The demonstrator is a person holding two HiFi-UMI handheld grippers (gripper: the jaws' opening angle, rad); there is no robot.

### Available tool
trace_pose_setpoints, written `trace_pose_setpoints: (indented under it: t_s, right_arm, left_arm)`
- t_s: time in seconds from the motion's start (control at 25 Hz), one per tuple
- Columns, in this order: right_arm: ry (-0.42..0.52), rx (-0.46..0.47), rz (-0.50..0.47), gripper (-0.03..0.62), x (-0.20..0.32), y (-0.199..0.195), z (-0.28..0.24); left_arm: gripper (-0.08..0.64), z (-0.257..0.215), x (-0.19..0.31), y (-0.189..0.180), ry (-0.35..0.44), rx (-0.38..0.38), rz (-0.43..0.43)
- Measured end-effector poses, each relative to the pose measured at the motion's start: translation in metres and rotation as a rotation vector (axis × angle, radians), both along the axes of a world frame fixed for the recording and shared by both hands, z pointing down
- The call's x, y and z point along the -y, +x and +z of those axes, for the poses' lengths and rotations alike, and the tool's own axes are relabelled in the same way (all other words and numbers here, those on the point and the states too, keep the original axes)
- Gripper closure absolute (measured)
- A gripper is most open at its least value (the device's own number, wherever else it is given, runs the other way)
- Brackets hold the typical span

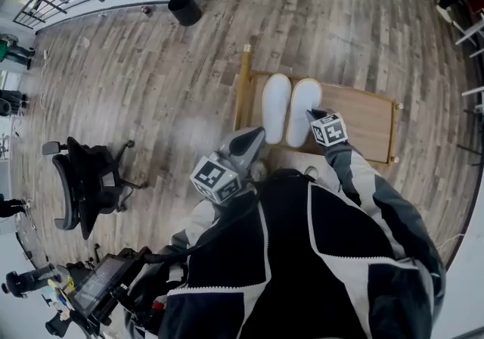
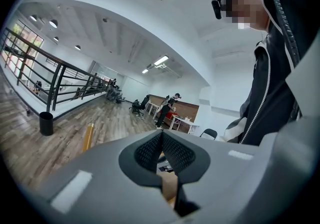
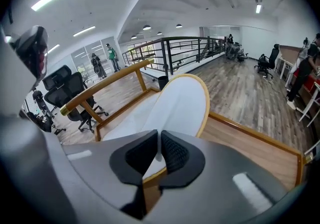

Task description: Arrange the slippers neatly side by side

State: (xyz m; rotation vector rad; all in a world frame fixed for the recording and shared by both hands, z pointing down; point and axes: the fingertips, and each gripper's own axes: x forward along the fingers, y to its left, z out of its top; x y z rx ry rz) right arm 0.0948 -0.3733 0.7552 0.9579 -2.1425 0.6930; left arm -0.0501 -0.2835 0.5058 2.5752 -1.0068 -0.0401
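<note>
Right gripper (image 3: 160, 143): the ribbed black pads are drawn together on the heel edge of one slipper (image 3: 181, 102), with a thin white sliver pinched between them. The left gripper (image 2: 161, 138) is closed on nothing; it is held off the near left corner of the wooden platform (image 1: 363, 124) and pointed out at the room. Both slippers are found on the platform's left half, toes set toward its far edge, the held one lying just right of its mate (image 1: 276, 107) and nearly touching it. The step is judged a final squaring-up: the heel is best nudged only slightly, so that heels and toes are brought level, and released low without dragging. Slippers are noted as flat, oval, white cloth above, tan-edged at the sole, probably soft and easily flexed. The platform is smooth pale wood with a raised rim, and a round rail (image 3: 105, 84) is carried along its left side.
</note>
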Motion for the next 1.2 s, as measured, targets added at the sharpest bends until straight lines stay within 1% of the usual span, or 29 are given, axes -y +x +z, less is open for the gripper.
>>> trace_pose_setpoints:
  t_s: [0.16, 0.36, 0.44, 0.68, 0.72, 0.76, 0.8, 0.88, 0.96, 1.04, 1.2]
  right_arm:
    - [-0.051, -0.064, 0.025, 0.571, 0.016, 0.002, 0.020]
    - [-0.092, -0.132, 0.022, 0.569, 0.023, -0.001, 0.041]
    - [-0.097, -0.145, 0.018, 0.569, 0.025, -0.004, 0.047]
    - [-0.125, -0.168, 0.032, 0.569, 0.032, -0.002, 0.062]
    - [-0.133, -0.165, 0.030, 0.553, 0.032, -0.002, 0.063]
    - [-0.141, -0.161, 0.027, 0.491, 0.032, -0.002, 0.064]
    - [-0.145, -0.156, 0.022, 0.447, 0.032, -0.003, 0.063]
    - [-0.137, -0.142, 0.014, 0.409, 0.032, -0.004, 0.061]
    - [-0.121, -0.128, 0.017, 0.396, 0.032, -0.005, 0.056]
    - [-0.115, -0.113, 0.027, 0.390, 0.034, -0.005, 0.053]
    - [-0.097, -0.073, 0.049, 0.387, 0.036, -0.003, 0.037]
  left_arm:
    - [0.540, 0.001, 0.000, -0.003, -0.003, 0.006, -0.013]
    - [0.540, -0.002, -0.006, -0.009, -0.008, -0.017, -0.028]
    - [0.541, 0.001, -0.008, -0.014, -0.017, -0.002, -0.039]
    - [0.541, 0.003, -0.009, -0.019, -0.036, 0.001, -0.061]
    - [0.540, 0.004, -0.008, -0.019, -0.037, 0.007, -0.062]
    - [0.541, 0.005, -0.008, -0.019, -0.036, 0.015, -0.062]
    - [0.540, 0.007, -0.008, -0.019, -0.035, 0.022, -0.061]
    - [0.541, 0.007, -0.007, -0.017, -0.033, 0.015, -0.054]
    - [0.540, 0.008, -0.006, -0.015, -0.031, 0.007, -0.045]
    - [0.540, 0.012, -0.002, -0.013, -0.023, 0.018, -0.037]
    - [0.540, 0.012, 0.004, -0.004, -0.019, 0.019, -0.005]
